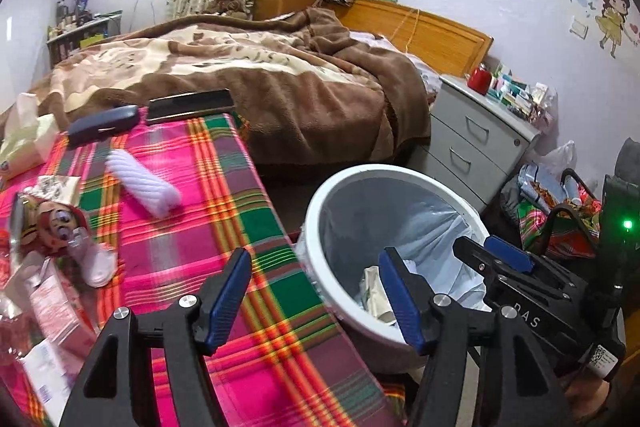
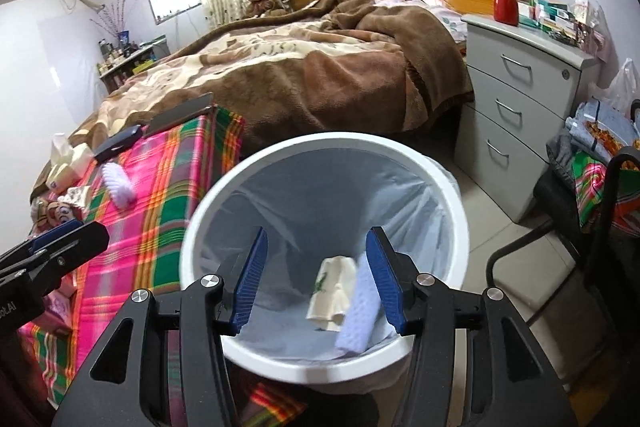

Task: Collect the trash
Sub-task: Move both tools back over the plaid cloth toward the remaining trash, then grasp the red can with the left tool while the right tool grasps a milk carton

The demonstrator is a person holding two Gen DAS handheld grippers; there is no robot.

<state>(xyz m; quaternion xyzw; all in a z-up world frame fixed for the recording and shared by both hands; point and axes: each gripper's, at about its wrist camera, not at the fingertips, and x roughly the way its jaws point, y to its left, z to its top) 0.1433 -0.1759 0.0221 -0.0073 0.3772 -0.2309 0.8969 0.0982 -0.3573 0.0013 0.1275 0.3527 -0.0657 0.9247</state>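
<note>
The right claw [image 2: 316, 281] hangs wide and empty over the white round plastic-lined trash bin [image 2: 448, 187], where crumpled paper [image 2: 332, 291] lies. The left claw [image 1: 314, 297], also wide, hovers at the plaid tabletop's [image 1: 248, 211] bin-side edge. Likely next: grasping the white ribbed wrapper [image 1: 142, 183] mid-tabletop.

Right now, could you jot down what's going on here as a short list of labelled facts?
setting: bedroom, plaid-covered table beside bed
bin: white bin with liner, on floor by table
in bin: beige paper scrap, white foam piece
left tongs: open, empty, over table edge
right tongs: open, empty, above bin
on table: white foam roll, tissue box
</note>
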